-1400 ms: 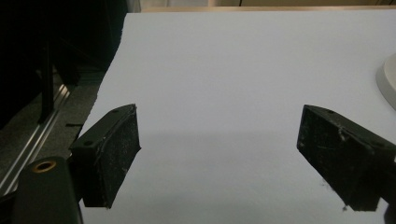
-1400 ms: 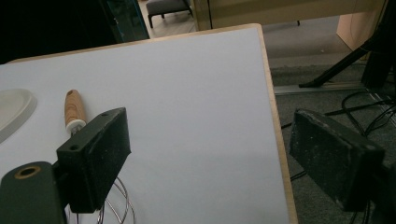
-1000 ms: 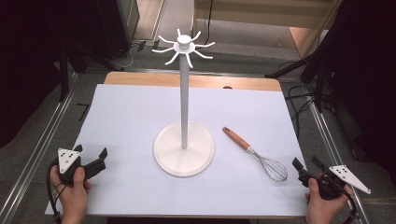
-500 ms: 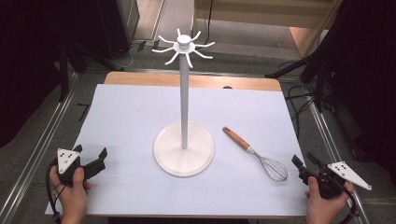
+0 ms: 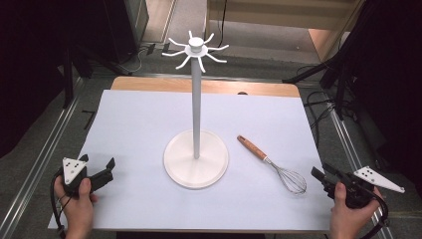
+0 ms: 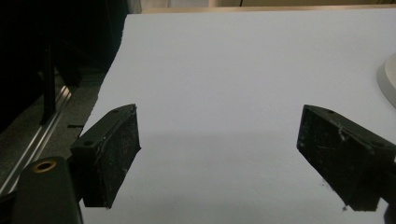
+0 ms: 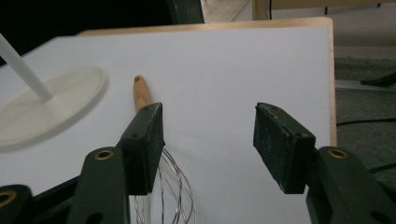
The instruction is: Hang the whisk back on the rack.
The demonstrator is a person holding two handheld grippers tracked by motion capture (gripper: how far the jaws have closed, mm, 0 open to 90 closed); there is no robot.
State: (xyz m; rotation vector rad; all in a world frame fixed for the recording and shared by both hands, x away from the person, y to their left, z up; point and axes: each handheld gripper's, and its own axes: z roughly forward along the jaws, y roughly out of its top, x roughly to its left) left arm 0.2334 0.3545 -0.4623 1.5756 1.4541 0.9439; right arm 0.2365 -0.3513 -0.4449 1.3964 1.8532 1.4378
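The right gripper (image 5: 326, 180) is sitting at the near right edge of the table, about five o'clock from the stand, with a hand wrapped around its body. Its jaws have just been closing and are now standing partly spread, with nothing between them. In the right gripper view its own gripper (image 7: 209, 140) is looking past the whisk (image 7: 161, 186), whose wire loops are showing just beside and under the jaw at nine o'clock, not inside the gap.

The whisk (image 5: 276, 167) is lying flat on the white sheet (image 5: 139, 124), just ahead of the right gripper toward ten o'clock. Its wire head is pointing at the gripper and its wooden handle is slanting away toward the stand.

The left gripper (image 5: 97, 169) is resting at the near left, about seven o'clock from the stand, well apart from the whisk. Its jaws are spread wide over bare sheet, as the left gripper view (image 6: 219, 154) is showing.

The white stand (image 5: 196, 159) is rising from its round base at the middle of the table, between the two grippers, with hooks fanning out at its top. Nothing is lying between the right gripper and the whisk. Beyond the sheet, the wooden table edge (image 5: 268, 88) is running across at twelve o'clock.
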